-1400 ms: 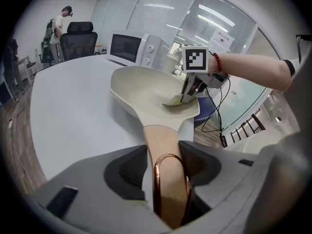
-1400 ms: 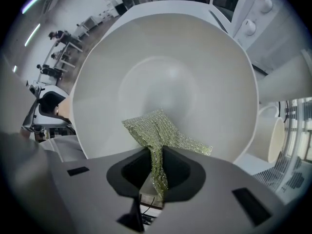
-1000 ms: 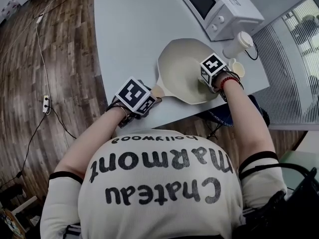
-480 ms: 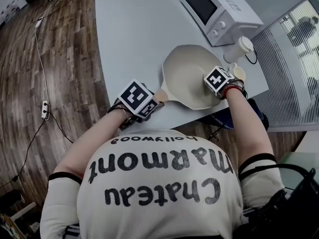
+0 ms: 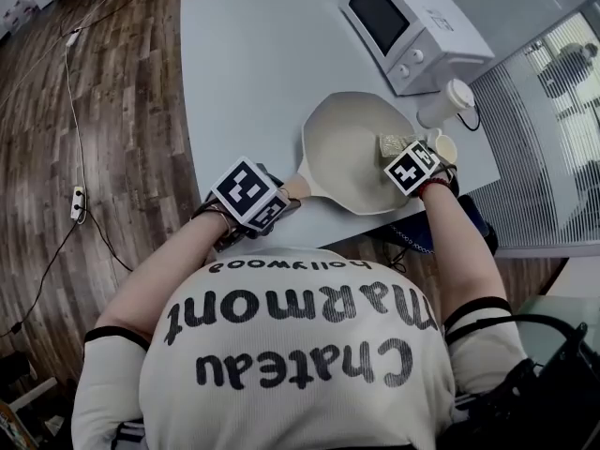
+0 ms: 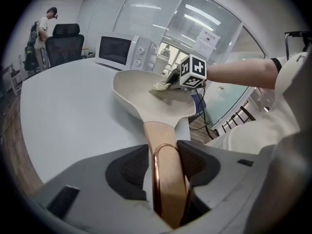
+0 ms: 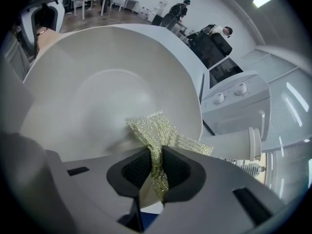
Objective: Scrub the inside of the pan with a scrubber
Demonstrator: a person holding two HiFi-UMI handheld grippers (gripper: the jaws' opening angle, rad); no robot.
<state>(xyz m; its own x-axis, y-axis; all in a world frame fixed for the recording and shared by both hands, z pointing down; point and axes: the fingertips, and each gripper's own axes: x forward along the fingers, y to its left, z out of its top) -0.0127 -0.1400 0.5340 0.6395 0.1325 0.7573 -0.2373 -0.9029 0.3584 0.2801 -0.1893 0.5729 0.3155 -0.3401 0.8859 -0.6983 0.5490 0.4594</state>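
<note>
A cream pan (image 5: pixel 349 143) lies on the grey table (image 5: pixel 253 73), its wooden handle (image 5: pixel 298 172) pointing to the near left. My left gripper (image 5: pixel 281 195) is shut on that handle (image 6: pixel 165 179), which runs between its pads with a copper loop at its end. My right gripper (image 5: pixel 405 157) is over the pan's right side, shut on a gold mesh scrubber (image 5: pixel 396 144). In the right gripper view the scrubber (image 7: pixel 156 130) is pinched between the pads and fans out onto the pan's inner wall (image 7: pixel 107 91). The left gripper view shows the scrubber (image 6: pixel 160 86) touching the pan's inside.
A white microwave (image 5: pixel 408 22) stands at the table's far right. A white lidded cup (image 5: pixel 448 97) and a small cup (image 5: pixel 446 146) stand just right of the pan, near the table's edge. People and chairs are in the room behind.
My right gripper has slid across the pan toward its right rim and rolled, so the scrubber now shows in the head view. The left gripper has kept still on the handle.
</note>
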